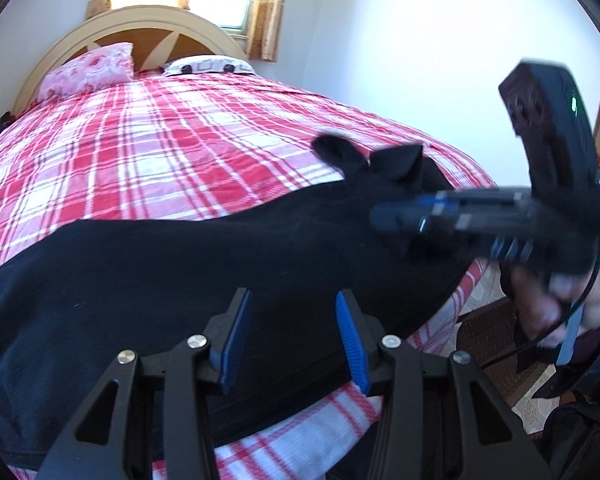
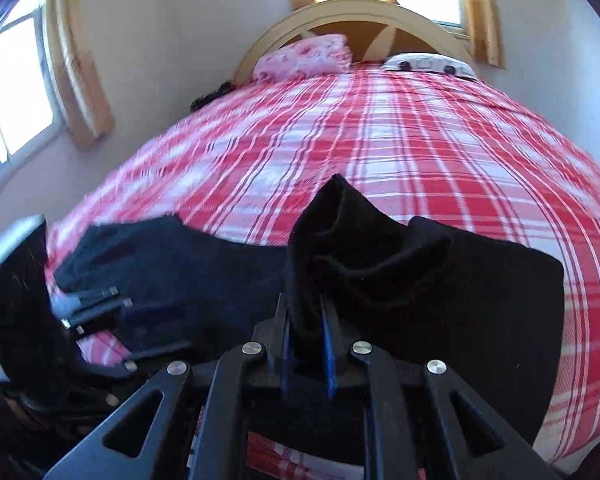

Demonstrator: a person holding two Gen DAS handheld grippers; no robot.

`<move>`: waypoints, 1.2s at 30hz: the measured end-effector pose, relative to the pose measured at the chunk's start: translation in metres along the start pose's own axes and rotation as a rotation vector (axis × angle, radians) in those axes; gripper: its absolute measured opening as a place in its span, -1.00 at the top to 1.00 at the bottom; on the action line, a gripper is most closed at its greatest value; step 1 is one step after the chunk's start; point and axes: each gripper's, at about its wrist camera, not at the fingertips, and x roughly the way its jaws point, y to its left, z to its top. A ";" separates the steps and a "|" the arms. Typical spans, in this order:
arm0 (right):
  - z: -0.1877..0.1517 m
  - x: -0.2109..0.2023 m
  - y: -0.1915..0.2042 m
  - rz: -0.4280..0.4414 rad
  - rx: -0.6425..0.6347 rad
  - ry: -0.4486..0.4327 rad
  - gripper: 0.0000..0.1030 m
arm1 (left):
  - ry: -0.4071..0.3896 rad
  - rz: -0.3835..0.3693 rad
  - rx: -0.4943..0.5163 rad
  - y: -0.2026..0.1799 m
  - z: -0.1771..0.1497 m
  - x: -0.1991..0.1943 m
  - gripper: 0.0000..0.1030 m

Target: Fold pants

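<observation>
Black pants [image 1: 188, 272] lie stretched across the near end of the bed. My left gripper [image 1: 296, 320] hovers just above them, open, with only flat fabric showing behind its blue pads [image 1: 350, 336]. The right gripper [image 2: 306, 344] is shut on one end of the pants [image 2: 340, 232], and a fold of black cloth stands up out of its jaws. In the left wrist view this gripper [image 1: 384, 216] appears blurred on the right, with the lifted pants end [image 1: 392, 164] beyond it. Seen from the right wrist, the left gripper [image 2: 120, 328] is at the far left over the other end.
A red and white plaid blanket [image 1: 160, 140] covers the bed. A pink pillow [image 1: 88, 68] and a white patterned pillow [image 1: 208, 65] lean at the arched headboard [image 1: 148, 20]. A person's hand [image 1: 540, 304] holds the right gripper above the floor [image 1: 488, 328] beside the bed.
</observation>
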 end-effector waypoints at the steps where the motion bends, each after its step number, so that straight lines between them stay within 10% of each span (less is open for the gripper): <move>1: -0.002 0.008 0.008 -0.018 -0.035 0.026 0.74 | -0.001 0.004 -0.007 0.003 0.000 0.000 0.10; 9: -0.017 0.029 0.027 -0.061 -0.164 0.098 0.66 | 0.012 -0.033 -0.038 0.006 -0.002 0.005 0.10; 13: -0.018 0.021 0.023 0.060 -0.121 0.116 0.00 | 0.021 -0.042 0.012 -0.006 0.001 0.007 0.10; 30: -0.021 -0.015 -0.066 0.027 0.144 0.049 0.00 | 0.112 -0.129 -0.024 -0.032 0.031 0.050 0.12; 32: -0.020 -0.016 -0.069 0.018 0.158 0.029 0.00 | 0.132 -0.098 -0.009 -0.034 0.029 0.054 0.60; 36: -0.017 -0.026 -0.083 0.002 0.209 -0.033 0.00 | 0.128 -0.123 -0.025 -0.035 0.026 0.047 0.78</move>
